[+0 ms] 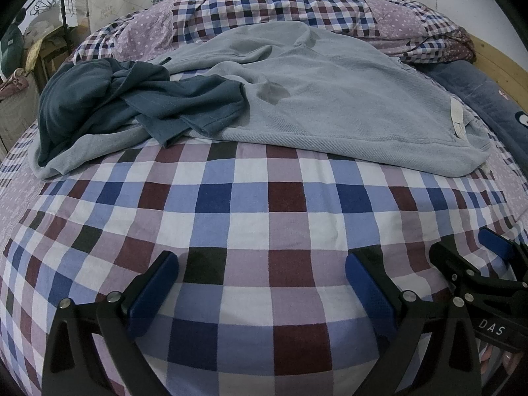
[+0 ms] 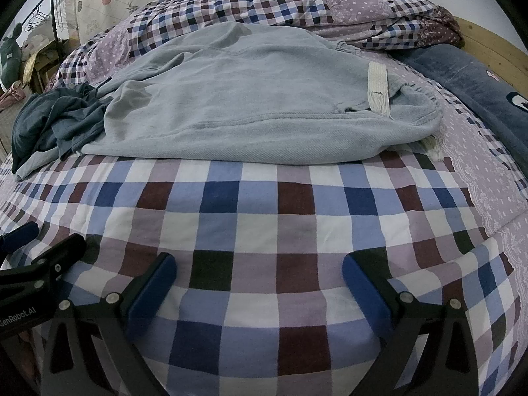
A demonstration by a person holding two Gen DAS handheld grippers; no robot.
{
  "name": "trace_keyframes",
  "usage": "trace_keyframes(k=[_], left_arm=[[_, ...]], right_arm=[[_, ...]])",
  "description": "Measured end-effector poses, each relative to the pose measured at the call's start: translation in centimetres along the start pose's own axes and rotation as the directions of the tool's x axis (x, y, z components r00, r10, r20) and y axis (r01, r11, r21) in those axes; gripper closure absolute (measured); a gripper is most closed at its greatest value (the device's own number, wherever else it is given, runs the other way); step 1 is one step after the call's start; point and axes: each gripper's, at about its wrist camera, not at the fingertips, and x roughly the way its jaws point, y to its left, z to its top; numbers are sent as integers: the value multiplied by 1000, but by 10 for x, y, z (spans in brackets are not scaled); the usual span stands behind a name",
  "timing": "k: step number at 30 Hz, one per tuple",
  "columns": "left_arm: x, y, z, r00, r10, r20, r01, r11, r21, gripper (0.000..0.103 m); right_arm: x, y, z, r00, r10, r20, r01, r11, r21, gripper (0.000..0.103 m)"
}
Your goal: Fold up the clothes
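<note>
Rumpled grey sweatshirt, label showing

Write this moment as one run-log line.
left gripper: open, empty | right gripper: open, empty | light grey garment: unfolded on bed | dark teal garment: crumpled, overlapping it

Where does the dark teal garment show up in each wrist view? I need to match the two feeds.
Left wrist view: the dark teal garment sits left of centre, crumpled, draped over the light blue sweatshirt.
Right wrist view: the dark teal garment lies at the far left, beside the sweatshirt.
Shared landmark: the white label at the sweatshirt's right end.
</note>
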Motion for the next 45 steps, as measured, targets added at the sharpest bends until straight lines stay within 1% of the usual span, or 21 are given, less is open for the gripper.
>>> trace_keyframes(k=[18,26,36,39,45], left_arm=[[2,0,1,1000,11,-3,-11,1000,7,0],[3,0,2,1000,18,-11,-18,1000,15,0],[1,3,-1,1000,28,0,-28,999,19,0],[0,7,-2,1000,7,-4,-7,1000,7,0],[0,9,0,1000,-7,-15,7,1000,4,1]], right_arm=[[2,-1,5,1000,10,-18,-10,1000,6,0],[5,2,5,1000,8,-24,-8,1000,5,0],[4,0,2,1000,14,-22,-14,1000,12,0],[3,1,2,1000,9,-22,-9,1000,9,0],[4,1,3,999,10,-30,-10,1000,8,0]])
